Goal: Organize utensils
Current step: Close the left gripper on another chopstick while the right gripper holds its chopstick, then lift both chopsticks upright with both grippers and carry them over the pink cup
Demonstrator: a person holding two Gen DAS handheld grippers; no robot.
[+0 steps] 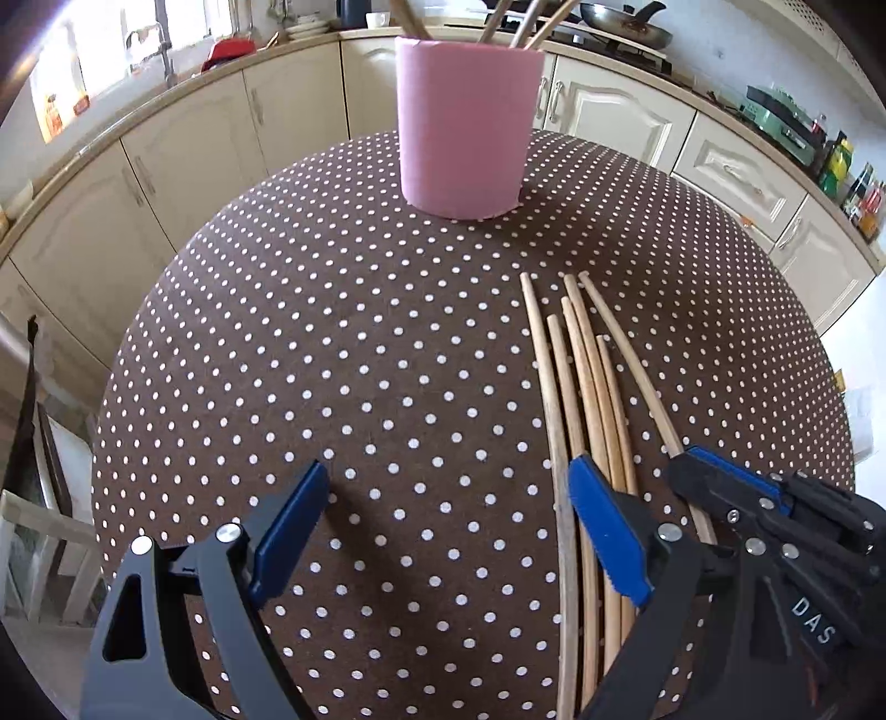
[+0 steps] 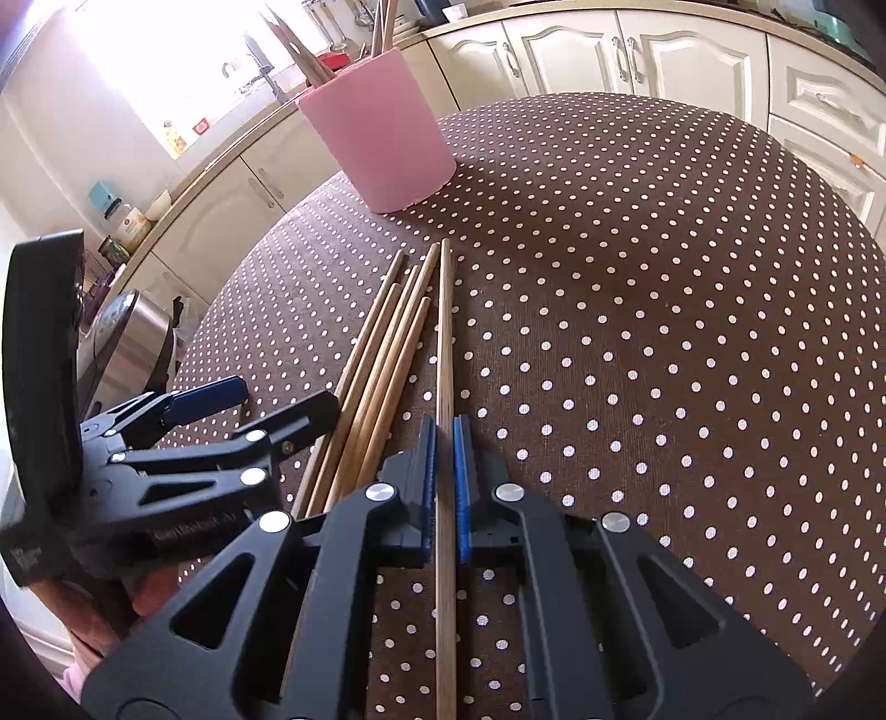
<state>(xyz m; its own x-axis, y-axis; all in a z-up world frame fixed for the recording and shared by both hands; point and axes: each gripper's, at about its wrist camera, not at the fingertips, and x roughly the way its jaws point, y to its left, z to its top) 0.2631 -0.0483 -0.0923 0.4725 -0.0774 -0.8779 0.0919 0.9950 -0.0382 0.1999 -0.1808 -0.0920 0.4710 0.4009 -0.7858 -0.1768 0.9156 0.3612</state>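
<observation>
A pink cup (image 1: pixel 465 127) (image 2: pixel 382 138) stands at the far side of the polka-dot table (image 1: pixel 332 360), with several wooden chopsticks (image 1: pixel 526 22) standing in it. More chopsticks (image 1: pixel 587 387) (image 2: pixel 387 354) lie in a bundle on the cloth. My right gripper (image 2: pixel 446 426) is shut on one chopstick (image 2: pixel 444 332) at the bundle's right edge; it runs straight out between the blue pads toward the cup. My left gripper (image 1: pixel 448 471) is open with only cloth between its fingers, its right finger (image 1: pixel 603 526) over the bundle. In the left wrist view the right gripper (image 1: pixel 692 471) sits close beside it.
Cream kitchen cabinets (image 1: pixel 614 111) curve around behind the table. The counter carries a frying pan (image 1: pixel 626 22), bottles (image 1: pixel 858 194) and a sink tap (image 1: pixel 160 50). A metal appliance (image 2: pixel 133 332) stands off the table's left edge. Bare cloth lies right of the held chopstick (image 2: pixel 664 332).
</observation>
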